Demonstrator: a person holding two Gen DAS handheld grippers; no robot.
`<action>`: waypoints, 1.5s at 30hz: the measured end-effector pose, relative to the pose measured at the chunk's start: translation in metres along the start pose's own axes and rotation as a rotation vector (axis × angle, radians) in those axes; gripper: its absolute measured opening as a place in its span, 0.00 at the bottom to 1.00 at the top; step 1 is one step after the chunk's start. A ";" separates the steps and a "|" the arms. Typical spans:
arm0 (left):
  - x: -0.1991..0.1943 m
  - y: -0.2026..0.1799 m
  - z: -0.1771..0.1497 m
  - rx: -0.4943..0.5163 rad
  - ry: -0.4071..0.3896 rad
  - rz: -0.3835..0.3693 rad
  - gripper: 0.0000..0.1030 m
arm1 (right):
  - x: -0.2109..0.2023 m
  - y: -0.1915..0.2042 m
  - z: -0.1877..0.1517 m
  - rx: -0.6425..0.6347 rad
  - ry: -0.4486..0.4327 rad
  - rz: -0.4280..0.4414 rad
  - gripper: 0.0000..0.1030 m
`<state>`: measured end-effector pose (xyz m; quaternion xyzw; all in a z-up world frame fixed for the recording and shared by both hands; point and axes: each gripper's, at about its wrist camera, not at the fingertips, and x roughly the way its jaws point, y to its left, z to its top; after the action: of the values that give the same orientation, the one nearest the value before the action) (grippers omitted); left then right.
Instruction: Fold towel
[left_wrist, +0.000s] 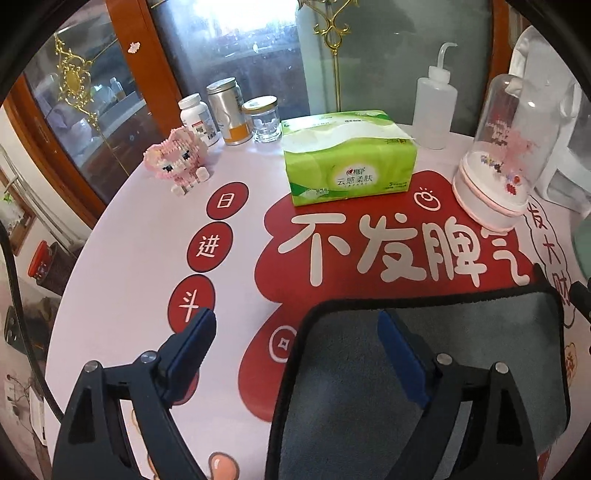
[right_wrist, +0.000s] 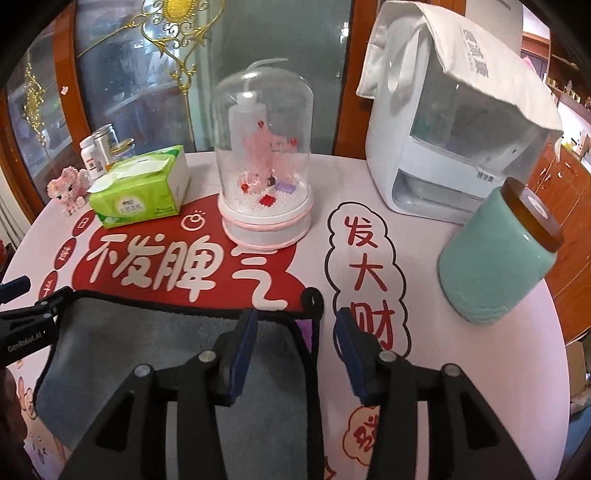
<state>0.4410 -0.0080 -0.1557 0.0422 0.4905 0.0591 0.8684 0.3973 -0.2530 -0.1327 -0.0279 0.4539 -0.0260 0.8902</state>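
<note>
Currently the grey towel (left_wrist: 461, 354) lies flat at the table's (left_wrist: 122, 258) near edge; soft, limp, light. Left gripper (left_wrist: 295, 354) and right gripper (right_wrist: 295, 350) both spread, straddling opposite black-hemmed sides; pinch at corners.

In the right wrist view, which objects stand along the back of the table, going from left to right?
Pink block figure → white pill bottle → green tissue pack → glass dome ornament → white appliance under a cloth cover → mint green canister.

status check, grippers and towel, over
Left gripper open over towel's left edge. Right gripper open over right edge. Grey towel flat, unfolded. Nothing on it.
</note>
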 end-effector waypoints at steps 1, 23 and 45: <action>-0.004 0.001 -0.001 0.000 0.005 -0.001 0.86 | -0.004 0.001 -0.001 0.000 -0.001 0.001 0.44; -0.117 0.025 -0.064 0.009 -0.026 -0.072 1.00 | -0.104 0.024 -0.059 -0.024 0.005 0.048 0.44; -0.243 0.070 -0.166 0.017 -0.057 -0.167 1.00 | -0.234 0.036 -0.145 0.064 -0.002 0.095 0.44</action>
<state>0.1705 0.0283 -0.0262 0.0100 0.4681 -0.0189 0.8834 0.1435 -0.2041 -0.0321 0.0220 0.4529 0.0020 0.8913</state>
